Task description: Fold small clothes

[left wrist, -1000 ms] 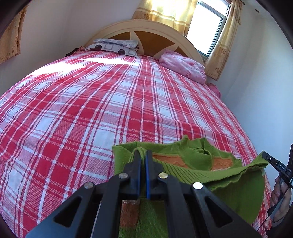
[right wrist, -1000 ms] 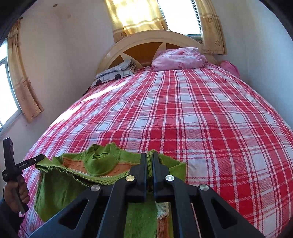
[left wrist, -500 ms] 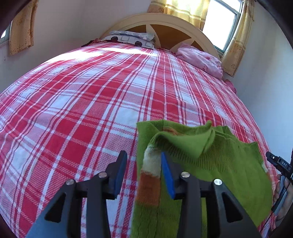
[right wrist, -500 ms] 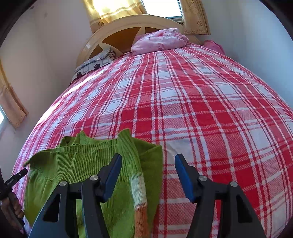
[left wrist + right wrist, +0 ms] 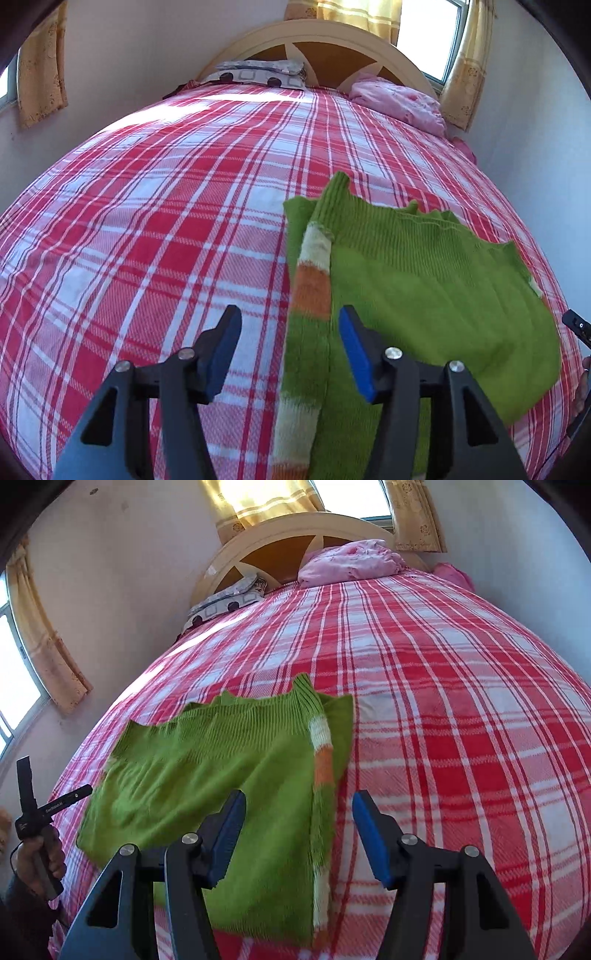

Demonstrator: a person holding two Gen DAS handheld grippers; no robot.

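A small green knit sweater lies folded on the red plaid bed, with a white and orange striped sleeve along its left edge. My left gripper hovers over that sleeve. Its jaws are opening and the pads touch nothing. In the right wrist view the sweater spreads to the left, and its striped sleeve runs between the fingers of my right gripper. That gripper is open above the cloth and grips nothing.
A patterned pillow and a pink bundle rest against the curved headboard. Walls close in on both sides of the bed. A hand holds the left gripper's handle at the bed's left edge. Bare plaid sheet stretches to the right.
Both grippers were shut on the sweater's lifted edge. They have opened and let go, and the sweater now lies flat, folded over. Both grippers have sunk lower and drawn back.
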